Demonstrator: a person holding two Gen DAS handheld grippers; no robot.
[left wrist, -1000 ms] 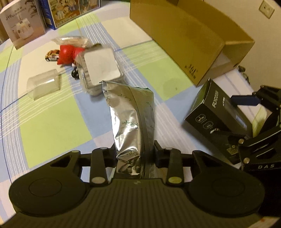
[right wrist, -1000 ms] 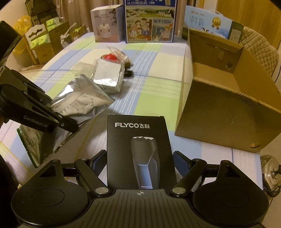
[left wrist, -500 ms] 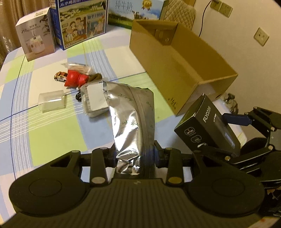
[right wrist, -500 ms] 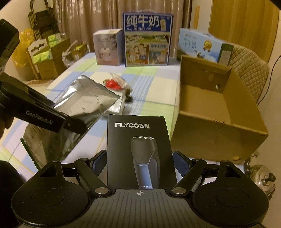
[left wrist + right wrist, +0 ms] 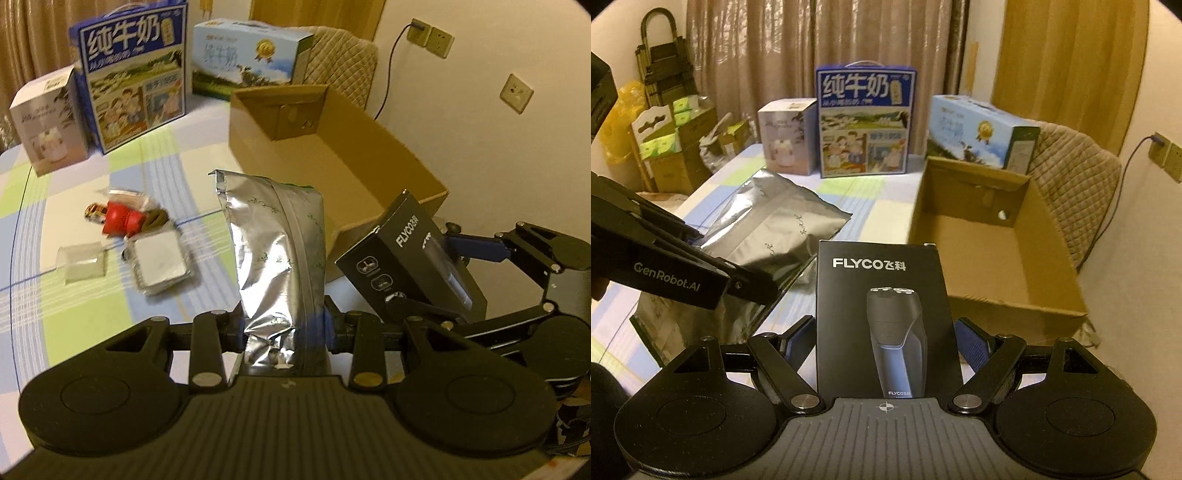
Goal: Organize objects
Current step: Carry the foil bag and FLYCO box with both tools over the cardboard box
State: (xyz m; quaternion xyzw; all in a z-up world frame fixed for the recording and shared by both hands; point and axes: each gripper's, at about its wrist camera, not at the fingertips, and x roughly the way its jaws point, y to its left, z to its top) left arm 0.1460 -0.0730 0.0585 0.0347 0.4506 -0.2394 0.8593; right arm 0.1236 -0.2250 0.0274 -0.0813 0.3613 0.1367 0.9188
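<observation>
item 1: left claw [image 5: 284, 326], clenched on the lower end of a silver foil pouch [image 5: 277, 243]; the pouch stands up from between the pads, clear of the desk [image 5: 74, 314].

item 2: right claw [image 5: 886, 339], clenched on a black flyco shaver box [image 5: 882, 317], held upright and clear of the desk; in the left wrist view the same box sits tilted to the right of the left claw.

item 3: open cardboard box [image 5: 993, 251], ahead and right of both claws; what shows of its inside is bare.

item 4: loose items on the desk, ahead and left of the left claw: a red toy [image 5: 118, 221], a clear plastic case [image 5: 83, 262], a white-faced packet [image 5: 160, 260]. 3 printed cartons stand at the far edge.

step in hand: by judgement, carrying both held things toward the cardboard box. next move calls for bringing each claw over the box's open top, lowering, then letting go; the limp pouch may flop, and 2 claws over 1 opening need room.

change from 1 second ago: both views have risen and tipped up, the cardboard box's inside now visible, the desk items farther off; both grips unchanged.
</observation>
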